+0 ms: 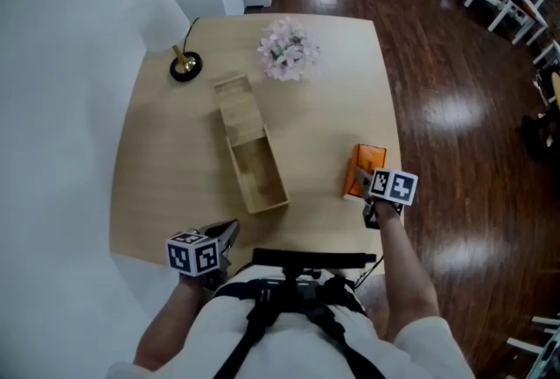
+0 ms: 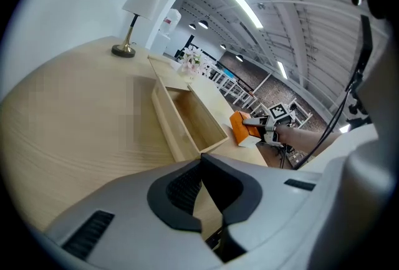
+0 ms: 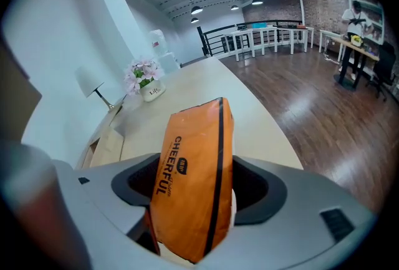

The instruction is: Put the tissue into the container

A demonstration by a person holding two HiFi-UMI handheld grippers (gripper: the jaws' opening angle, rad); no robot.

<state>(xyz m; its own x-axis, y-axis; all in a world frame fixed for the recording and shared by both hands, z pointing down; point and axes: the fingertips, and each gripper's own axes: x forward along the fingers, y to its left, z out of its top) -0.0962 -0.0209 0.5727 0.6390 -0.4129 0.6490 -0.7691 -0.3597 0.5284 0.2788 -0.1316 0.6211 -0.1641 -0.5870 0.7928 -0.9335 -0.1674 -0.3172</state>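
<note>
1. Counting what lies on the pale wooden table point(image 1: 324, 115): one orange plastic-wrapped tissue pack point(image 1: 363, 167), one long open-topped wooden container point(image 1: 268, 206), one lamp with a white shade and brass base point(image 1: 185, 64), and one bunch of pink and white flowers point(image 1: 287, 49).
2. Two grippers are in play, the left gripper point(image 1: 229, 230) and the right gripper point(image 1: 367, 185).
3. The tissue pack sits near the table's right edge, right of the container and well apart from it, not inside it.
4. It stands on a narrow side, its long axis running away from the person, along the right gripper's jaws and towards the table's far end. Whether its underside touches the table I cannot tell.
5. The container's long axis also runs away from the person, its far end angled slightly left.
6. The right gripper's jaws pinch the tissue pack from both sides.
7. The left gripper, at the table's near edge, has its jaws pressed together at the tips with nothing between them.
</note>
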